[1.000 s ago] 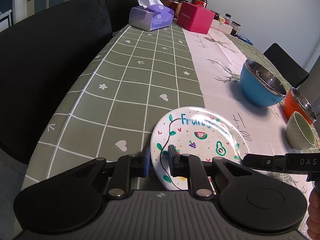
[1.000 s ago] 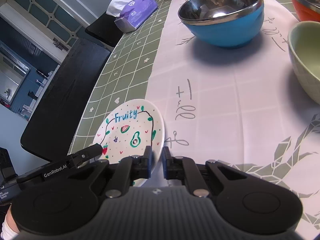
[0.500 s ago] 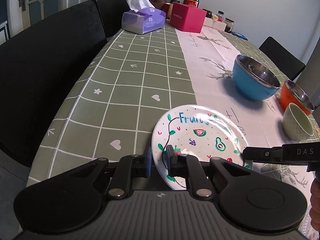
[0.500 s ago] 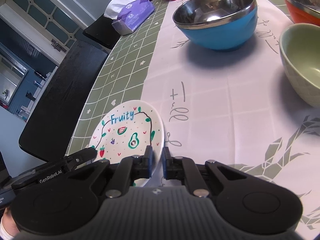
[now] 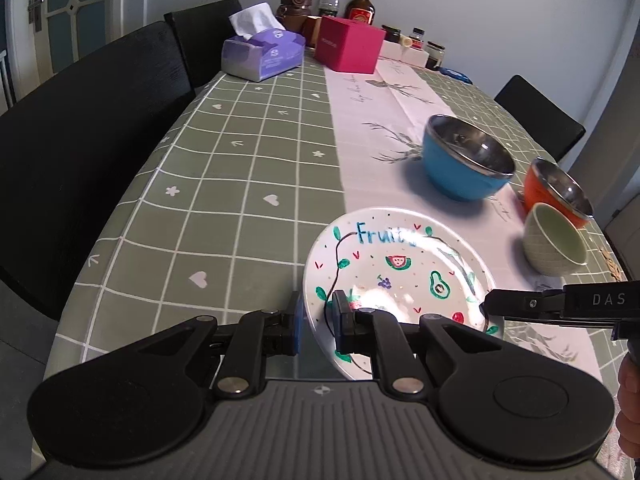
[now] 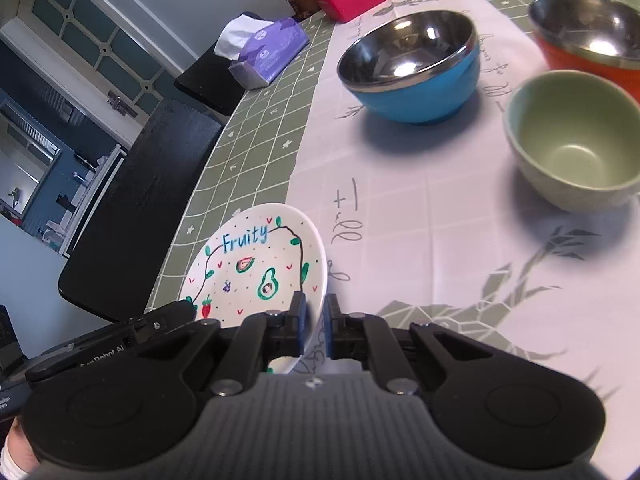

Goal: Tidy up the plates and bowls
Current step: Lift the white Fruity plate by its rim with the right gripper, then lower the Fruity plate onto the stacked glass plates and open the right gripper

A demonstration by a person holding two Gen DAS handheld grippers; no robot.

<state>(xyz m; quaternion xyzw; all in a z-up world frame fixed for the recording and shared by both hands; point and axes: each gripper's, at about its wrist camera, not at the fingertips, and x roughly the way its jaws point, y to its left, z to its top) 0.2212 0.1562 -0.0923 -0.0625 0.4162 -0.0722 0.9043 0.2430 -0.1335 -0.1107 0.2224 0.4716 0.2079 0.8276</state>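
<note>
At the near bench edge, your left claw (image 5: 316, 322) is clamped on the plate (image 5: 400, 268) at its left rim, one finger under, one over. Your right claw (image 6: 313, 326) pinches the opposite rim; in the left view it reaches in from the right. Two grips on opposite sides likely keep the shallow plate level while you carry it. The plate looks lifted clear of the cloth, over the seam between green check and white runner. Compared with a second ago, it sits higher and the bench falls further below; both grips are unchanged. Beyond, on the runner: green bowl (image 6: 572, 140), blue bowl (image 6: 412, 64), orange bowl (image 6: 592, 36), close together. Far end: tissue box (image 5: 262, 54), red box (image 5: 348, 50).
</note>
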